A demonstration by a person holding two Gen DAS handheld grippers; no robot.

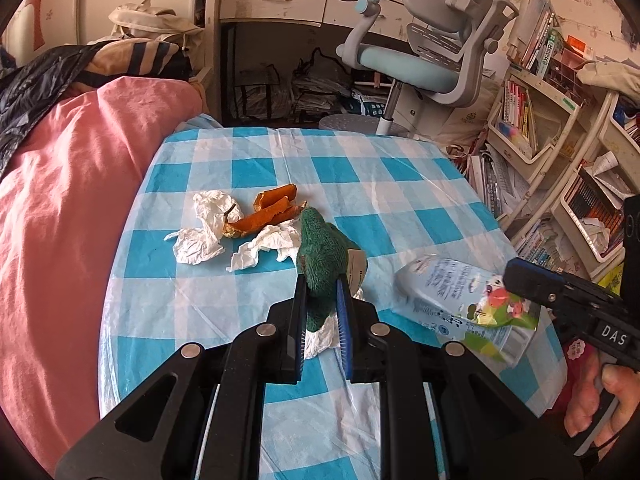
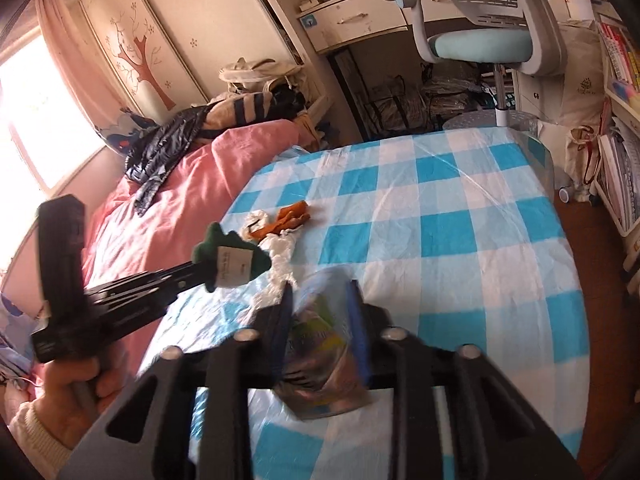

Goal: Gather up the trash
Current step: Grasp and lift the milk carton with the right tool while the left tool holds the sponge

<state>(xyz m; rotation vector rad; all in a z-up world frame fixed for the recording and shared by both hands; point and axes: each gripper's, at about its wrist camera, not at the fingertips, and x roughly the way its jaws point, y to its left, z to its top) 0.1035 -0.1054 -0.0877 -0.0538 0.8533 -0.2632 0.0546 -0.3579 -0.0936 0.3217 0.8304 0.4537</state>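
Green and fuzzy, a cloth [image 1: 323, 252] is pinched between the two fingers of the left gripper [image 1: 322, 292], and it is lifted a little above the table [image 1: 420, 184]; from the right wrist view it hangs in the air with a white label on it [image 2: 230, 258]. Just beyond it on the checked blue and white tablecloth lie the orange peel [image 1: 268, 214] and some crumpled white tissues [image 1: 208, 224], close together and partly touching. The left gripper points forward over the near middle of the table, and the person's left hand [image 2: 68, 392] holds its handle from below. The right gripper [image 2: 320, 312] comes from the right side and its fingers are closed on a printed plastic package [image 1: 460, 300], which is tilted at the near right edge of the table. A pink blanket [image 1: 72, 200] lies beside the table, and an office chair [image 1: 432, 40] stands behind it.
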